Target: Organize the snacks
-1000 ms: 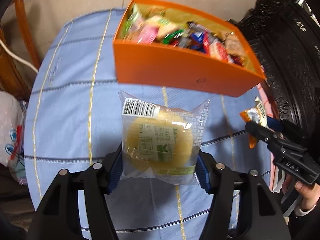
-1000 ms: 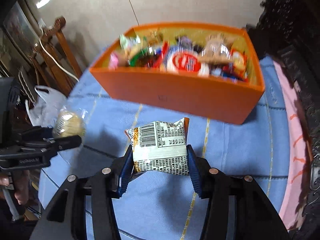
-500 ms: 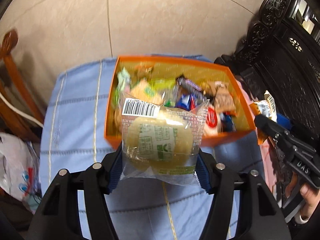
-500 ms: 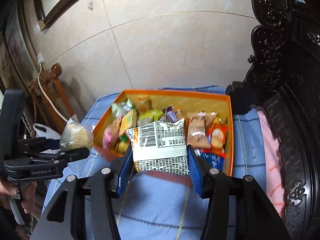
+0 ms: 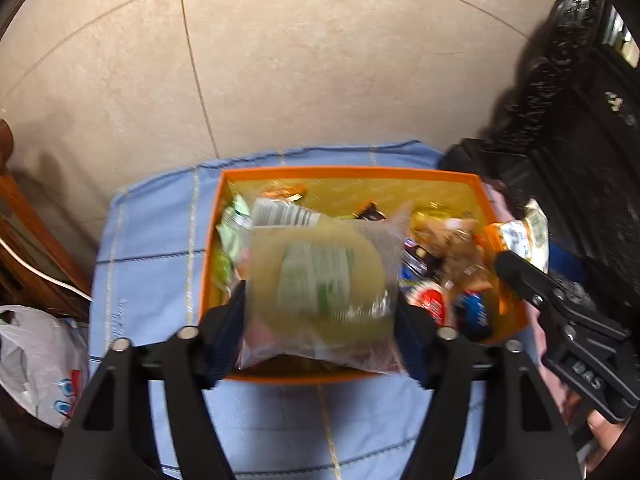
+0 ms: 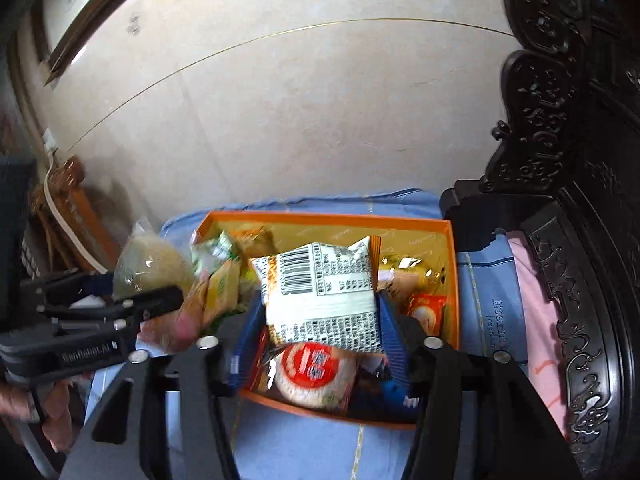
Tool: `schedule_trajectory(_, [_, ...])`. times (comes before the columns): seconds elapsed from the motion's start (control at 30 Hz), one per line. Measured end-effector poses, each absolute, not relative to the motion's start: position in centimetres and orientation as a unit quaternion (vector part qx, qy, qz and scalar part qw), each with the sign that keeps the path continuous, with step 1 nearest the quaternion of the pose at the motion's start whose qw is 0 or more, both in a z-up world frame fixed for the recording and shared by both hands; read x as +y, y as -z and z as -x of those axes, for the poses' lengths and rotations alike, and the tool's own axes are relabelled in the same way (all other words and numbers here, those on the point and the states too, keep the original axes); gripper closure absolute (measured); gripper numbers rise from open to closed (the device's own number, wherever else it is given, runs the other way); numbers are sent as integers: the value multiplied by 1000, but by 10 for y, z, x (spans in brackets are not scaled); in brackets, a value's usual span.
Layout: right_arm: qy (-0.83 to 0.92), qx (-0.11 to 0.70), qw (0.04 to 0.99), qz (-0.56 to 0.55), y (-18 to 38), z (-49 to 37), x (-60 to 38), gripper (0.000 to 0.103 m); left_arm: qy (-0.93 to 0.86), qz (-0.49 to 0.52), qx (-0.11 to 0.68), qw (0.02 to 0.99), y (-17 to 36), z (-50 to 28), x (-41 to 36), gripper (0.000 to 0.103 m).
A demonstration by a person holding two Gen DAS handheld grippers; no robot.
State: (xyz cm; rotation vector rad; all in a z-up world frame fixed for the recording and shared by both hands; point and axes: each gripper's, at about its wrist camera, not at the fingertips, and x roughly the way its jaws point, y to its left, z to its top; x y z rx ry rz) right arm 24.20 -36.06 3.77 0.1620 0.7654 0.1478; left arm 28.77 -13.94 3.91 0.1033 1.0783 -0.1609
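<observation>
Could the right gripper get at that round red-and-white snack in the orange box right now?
Probably not yet: the barcode packet sits between its opening jaws, directly above the round snack.

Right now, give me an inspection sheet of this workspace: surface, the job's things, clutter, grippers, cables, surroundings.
Surface: blue checked tablecloth over the table.
Job's things: orange box full of wrapped snacks; clear-wrapped cake and barcode snack packet, both over the box.
Clutter: white plastic bag off the table's left edge.
Grippers: left gripper jaws opening, cake between them, blurred; right gripper jaws opening, packet between them.
Cables: white cable along the wooden furniture at left.
Surroundings: beige tiled wall; dark carved furniture at right.
</observation>
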Motion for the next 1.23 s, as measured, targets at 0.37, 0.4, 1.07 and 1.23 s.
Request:
schedule_trajectory(0.37, [-60, 384, 917, -86, -23, -186, -362, 13, 33, -70, 493, 867, -55, -248, -128, 6])
schedule_trajectory(0.4, [-61, 390, 915, -85, -20, -179, -361, 13, 32, -70, 491, 868, -57, -243, -126, 6])
schedule_trajectory(1.07, [-75, 401, 911, -61, -21, -94, -348, 13, 41, -79, 467, 880, -87, -139, -125, 5])
schedule_trajectory(1.23, [-73, 404, 910, -61, -22, -84, -348, 13, 37, -79, 474, 876, -87, -127, -123, 5])
